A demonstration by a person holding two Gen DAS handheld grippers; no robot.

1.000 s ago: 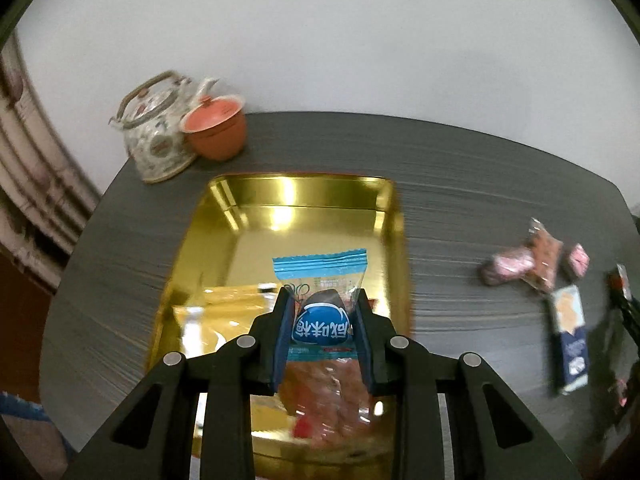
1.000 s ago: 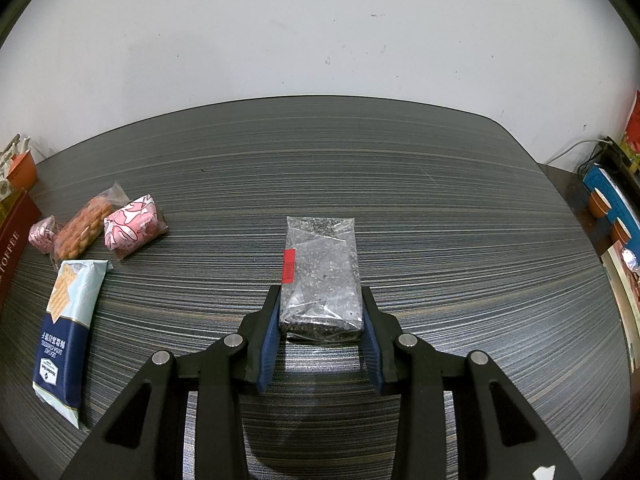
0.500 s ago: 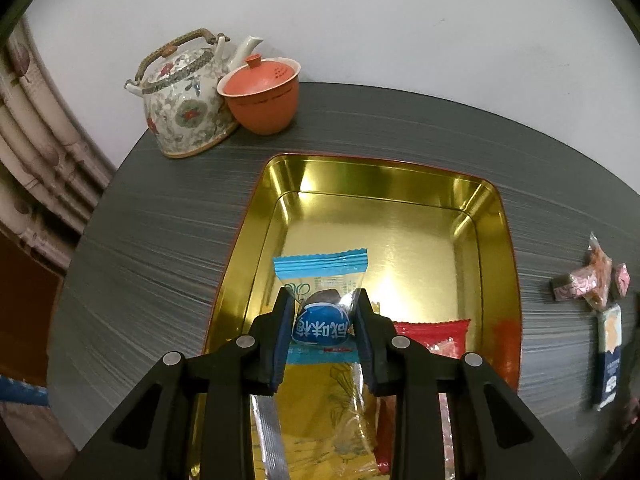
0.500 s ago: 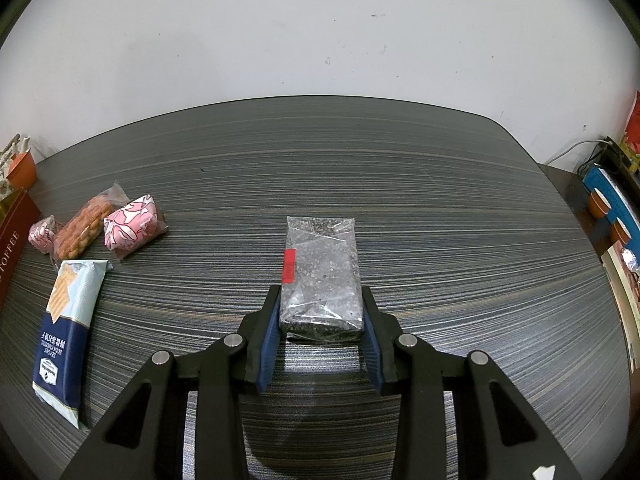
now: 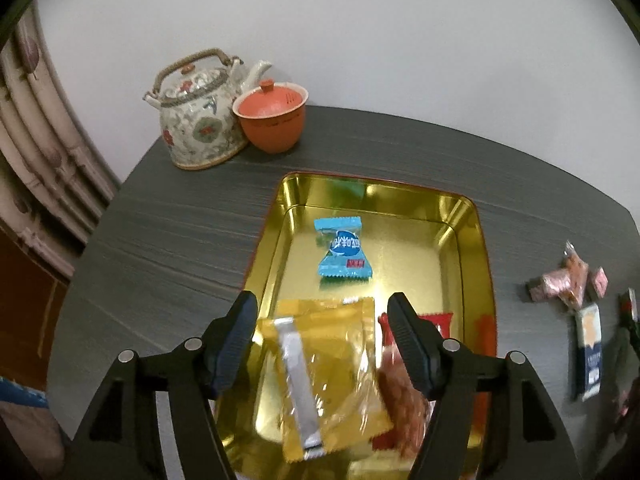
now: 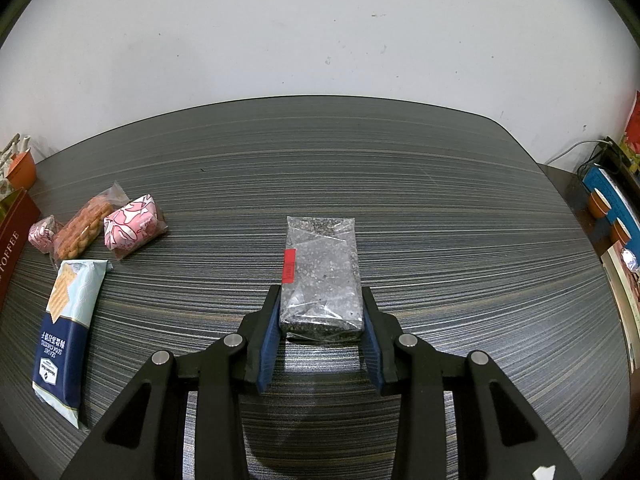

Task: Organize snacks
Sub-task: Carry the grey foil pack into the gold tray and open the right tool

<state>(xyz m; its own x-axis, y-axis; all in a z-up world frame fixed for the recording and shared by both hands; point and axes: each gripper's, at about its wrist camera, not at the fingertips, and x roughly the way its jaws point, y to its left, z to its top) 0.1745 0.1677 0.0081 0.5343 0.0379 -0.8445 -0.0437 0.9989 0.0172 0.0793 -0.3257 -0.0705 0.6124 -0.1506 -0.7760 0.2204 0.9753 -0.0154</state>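
Note:
A gold tin tray [image 5: 472, 248] lies on the dark table. Inside it rest a small blue candy packet [image 5: 343, 254], a yellow packet [image 5: 326, 372] and a red-wrapped snack [image 5: 404, 392]. My left gripper [image 5: 322, 312] hovers over the tray's near half; its jaws are opening and nothing is between them, the blue packet lying free farther in. In the right wrist view, my right gripper [image 6: 320, 312] is shut on a clear bag of dark sesame bar [image 6: 320, 276], which rests on the table.
A floral teapot [image 5: 198, 116] and an orange lidded cup [image 5: 272, 118] stand behind the tray. Loose on the table lie a navy cracker packet [image 6: 66, 330], a pink packet [image 6: 130, 230], a fried-twist snack [image 6: 82, 228] and a small pink sweet [image 6: 42, 234]. The tray's red side [image 6: 12, 236] shows at left.
My left gripper moved over the tray, spread its jaws and let go of the blue candy packet, which now lies in the tray. The right gripper and its bag have not moved.

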